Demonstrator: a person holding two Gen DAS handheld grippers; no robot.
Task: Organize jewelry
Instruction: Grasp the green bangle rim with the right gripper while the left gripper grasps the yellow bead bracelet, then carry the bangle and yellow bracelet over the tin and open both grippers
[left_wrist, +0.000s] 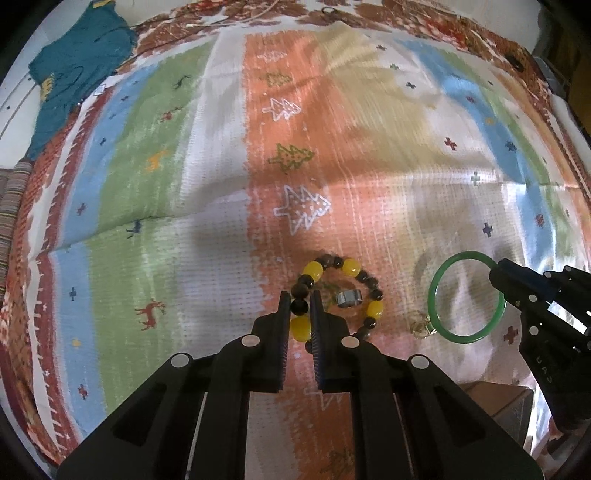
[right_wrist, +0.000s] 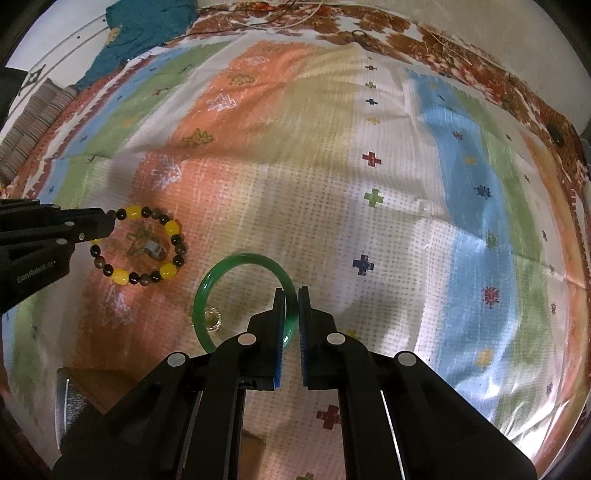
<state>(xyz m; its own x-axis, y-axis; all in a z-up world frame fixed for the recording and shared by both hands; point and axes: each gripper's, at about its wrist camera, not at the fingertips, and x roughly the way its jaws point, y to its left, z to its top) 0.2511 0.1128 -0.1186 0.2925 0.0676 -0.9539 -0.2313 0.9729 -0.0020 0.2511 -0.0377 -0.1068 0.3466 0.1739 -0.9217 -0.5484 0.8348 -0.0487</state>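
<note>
The left tongs (left_wrist: 300, 306) are clamped on the beaded bracelet (left_wrist: 341, 295) and the right tongs (right_wrist: 291, 306) on the green bangle (right_wrist: 245, 299); keep each grip steady and raise both pieces straight and slowly, so neither slips out or drags the patterned cloth (left_wrist: 207, 206) underneath. Count one bracelet, one bangle, one silver ring (left_wrist: 347, 297) inside the bead loop just right of the left tongs, and one small gold piece (right_wrist: 212, 319) just left of the right tongs.
</note>
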